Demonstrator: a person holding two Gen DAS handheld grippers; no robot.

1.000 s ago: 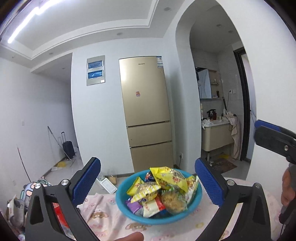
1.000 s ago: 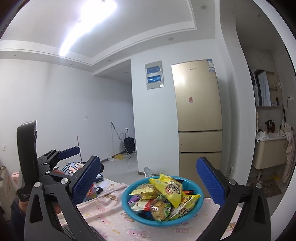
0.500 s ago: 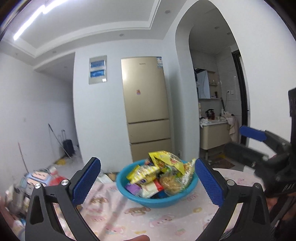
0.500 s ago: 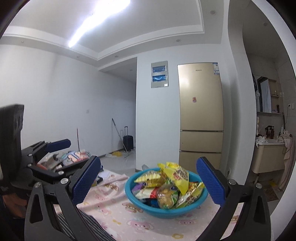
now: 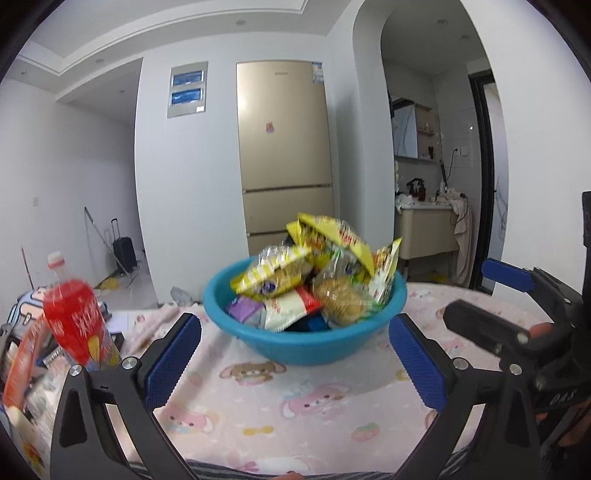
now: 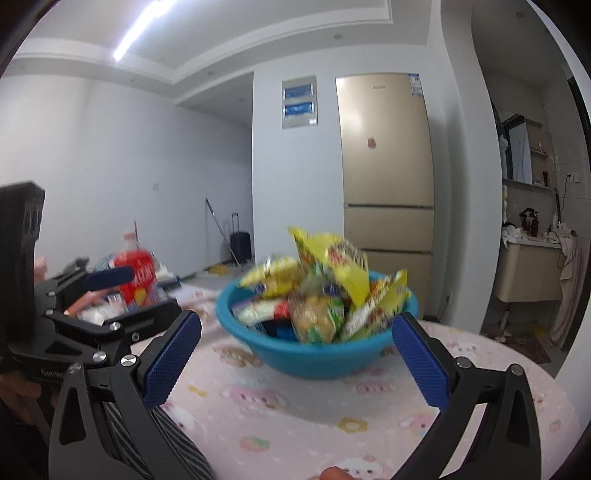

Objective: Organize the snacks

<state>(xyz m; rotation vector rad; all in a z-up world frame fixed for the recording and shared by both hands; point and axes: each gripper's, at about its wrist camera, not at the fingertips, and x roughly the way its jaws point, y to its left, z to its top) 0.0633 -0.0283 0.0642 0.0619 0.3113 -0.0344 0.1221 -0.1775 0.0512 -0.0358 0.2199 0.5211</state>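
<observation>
**Both grippers wide in front of the heaped blue basin**

The blue basin [image 5: 306, 332] sits on a table covered by a pink cartoon-print cloth [image 5: 295, 417], and it is piled above its rim with snack packets [image 5: 314, 280]: a big yellow bag on top, smaller yellow, white-and-red and purple packs under it. All the snacks in sight lie in the basin.

The left gripper [image 5: 293, 358] hangs low over the cloth just short of the basin, its blue-padded fingers [image 5: 171, 360] spread wide with nothing between them; the basin shows in the gap. The right gripper [image 6: 295, 360] stands the same way, jaws wide and empty, the basin ahead of it.

Each camera catches the other tool. From the left one, the right gripper comes in at the right edge as a black frame with one blue pad raised, part of a hand behind it. From the right one, the left gripper lies at the left edge, black, with a blue pad pointing toward the basin.

The left view shows a red drink bottle [image 5: 77, 325] with a pale cap at the table's left end, amid a blurred jumble of packaging I cannot make out. The right view shows that bottle further off, partly behind the left gripper. The right view alone shows the ceiling light strip [image 6: 144, 26]. A gold fridge [image 5: 284, 155] stands behind the basin in both, and a washbasin cabinet [image 5: 424, 232] through the arch at right.
</observation>
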